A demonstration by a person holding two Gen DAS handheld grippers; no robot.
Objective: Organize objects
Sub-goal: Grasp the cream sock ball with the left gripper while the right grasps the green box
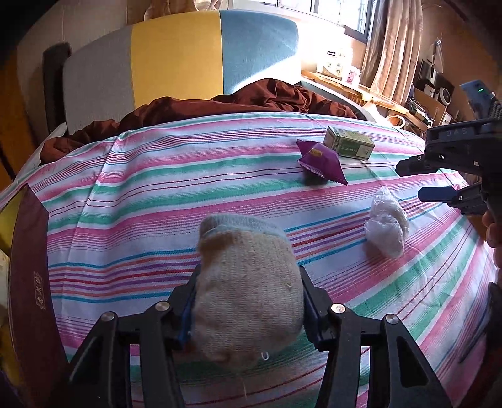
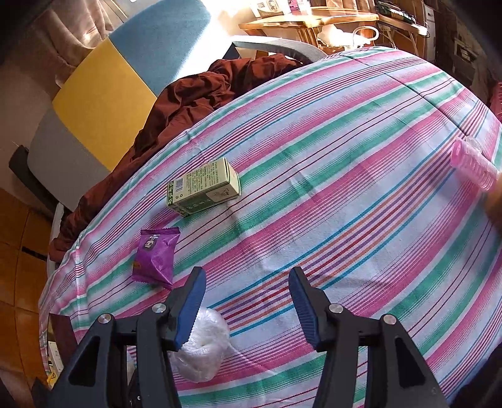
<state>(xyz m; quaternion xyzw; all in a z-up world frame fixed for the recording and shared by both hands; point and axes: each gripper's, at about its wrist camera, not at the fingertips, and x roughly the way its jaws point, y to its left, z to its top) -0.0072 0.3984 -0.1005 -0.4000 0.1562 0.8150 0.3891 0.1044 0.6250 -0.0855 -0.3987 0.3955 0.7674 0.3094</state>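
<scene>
My left gripper [image 1: 248, 310] is shut on a beige sock [image 1: 248, 282] with a light blue cuff, held just above the striped sheet [image 1: 157, 194]. A purple snack packet [image 1: 323, 161], a green box [image 1: 348, 144] and a clear plastic bag [image 1: 387, 226] lie on the sheet ahead to the right. My right gripper [image 2: 248, 301] is open and empty above the sheet; it also shows at the right edge of the left wrist view [image 1: 439, 182]. In the right wrist view the plastic bag [image 2: 204, 345] lies beside the left finger, the purple packet [image 2: 155, 257] and green box [image 2: 204, 191] lie farther ahead.
A dark red blanket [image 1: 219, 103] lies bunched at the head of the bed below a grey, yellow and blue headboard [image 1: 175, 53]. A maroon box [image 1: 28, 266] sits at the left edge. A pink ribbed tube [image 2: 473, 168] lies at the right. A cluttered wooden desk [image 2: 313, 18] stands beyond.
</scene>
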